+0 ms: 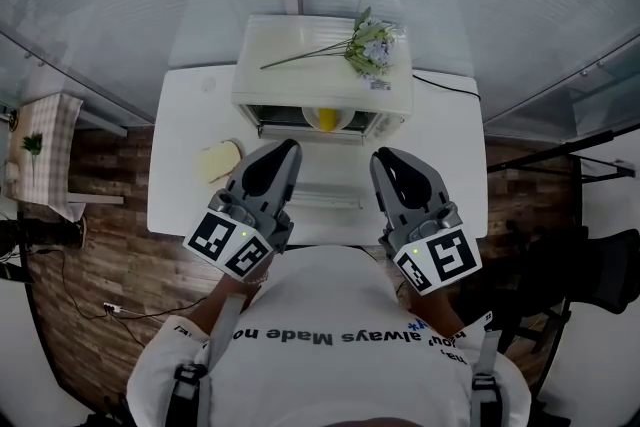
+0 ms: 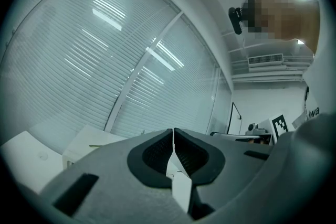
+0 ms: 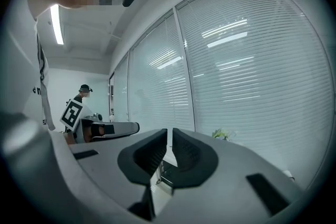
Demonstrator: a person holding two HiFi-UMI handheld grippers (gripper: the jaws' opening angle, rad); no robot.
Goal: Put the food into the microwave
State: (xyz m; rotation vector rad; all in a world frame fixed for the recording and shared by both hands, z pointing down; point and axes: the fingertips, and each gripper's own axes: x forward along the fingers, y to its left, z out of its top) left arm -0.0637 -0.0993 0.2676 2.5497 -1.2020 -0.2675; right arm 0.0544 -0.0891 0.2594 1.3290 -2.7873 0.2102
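A white microwave (image 1: 322,65) stands at the back of the white table (image 1: 185,125), its door (image 1: 325,187) folded down towards me. Inside the cavity sits a yellow food item in a pale bowl (image 1: 326,119). My left gripper (image 1: 289,148) is held low in front of the door's left side, its jaws shut with nothing between them (image 2: 173,131). My right gripper (image 1: 383,158) is level with it at the door's right side, its jaws closed to a thin slit and holding nothing (image 3: 170,131). Both point at the microwave and touch nothing.
A bunch of flowers (image 1: 368,45) lies on top of the microwave. A pale yellow object (image 1: 218,161) rests on the table left of the door. A black cable (image 1: 448,83) runs behind the microwave at the right. Window blinds rise behind the table.
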